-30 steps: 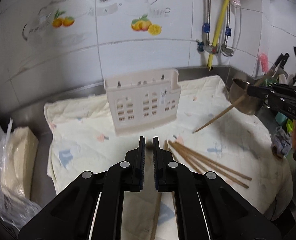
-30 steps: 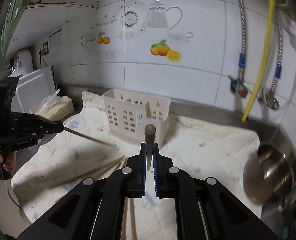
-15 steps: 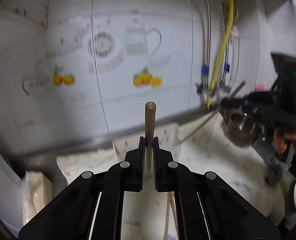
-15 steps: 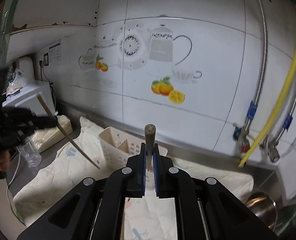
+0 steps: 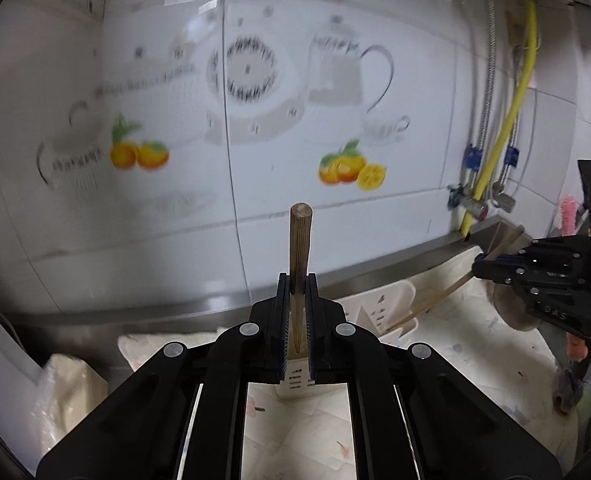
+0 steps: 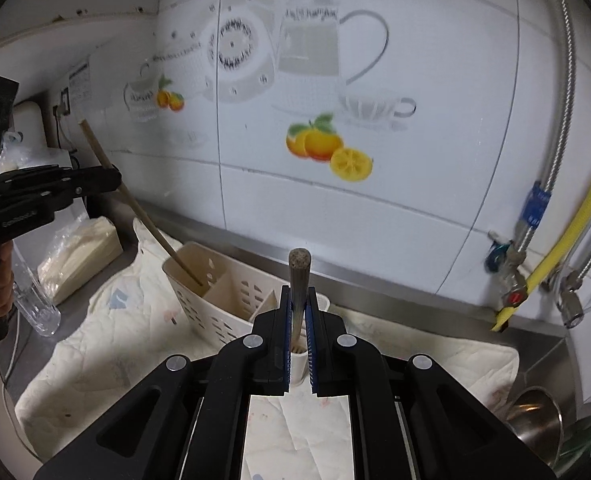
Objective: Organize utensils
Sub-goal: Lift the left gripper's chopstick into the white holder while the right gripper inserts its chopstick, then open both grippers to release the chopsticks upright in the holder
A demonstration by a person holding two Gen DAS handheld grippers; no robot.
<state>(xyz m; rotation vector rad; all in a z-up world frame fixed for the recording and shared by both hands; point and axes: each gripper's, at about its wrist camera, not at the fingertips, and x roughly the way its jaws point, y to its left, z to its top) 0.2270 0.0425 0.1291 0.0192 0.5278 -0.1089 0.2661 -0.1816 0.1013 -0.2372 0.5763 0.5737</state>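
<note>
Wooden chopstick (image 5: 300, 256) stands pinched between the fingers of the left gripper (image 5: 297, 312), its round end pointing up toward the tiled wall (image 5: 135, 220). A second ago these fingers were pressed together on nothing, low over loose chopsticks lying on the cloth; now the view has risen and those loose sticks are out of sight. From the right wrist view, this same chopstick slants down from the left gripper (image 6: 107, 178) and its tip sits inside the far-left compartment of the cream utensil holder (image 6: 219, 300).

At the right gripper (image 6: 298, 312) the fingers pinch another chopstick (image 6: 298, 280), as they did a second ago. In the left wrist view that stick (image 5: 443, 292) runs from the right gripper (image 5: 483, 268) down to the holder's right end (image 5: 379, 308); a second ago it hung over the cloth, clear of the holder. Whether its tip is inside a compartment or only at the rim cannot be told.

Both views now sit closer to the holder, which stands on the pale quilted cloth (image 6: 95, 360) covering the surface. A steel ladle (image 6: 535, 420) lies at the near right.
</note>
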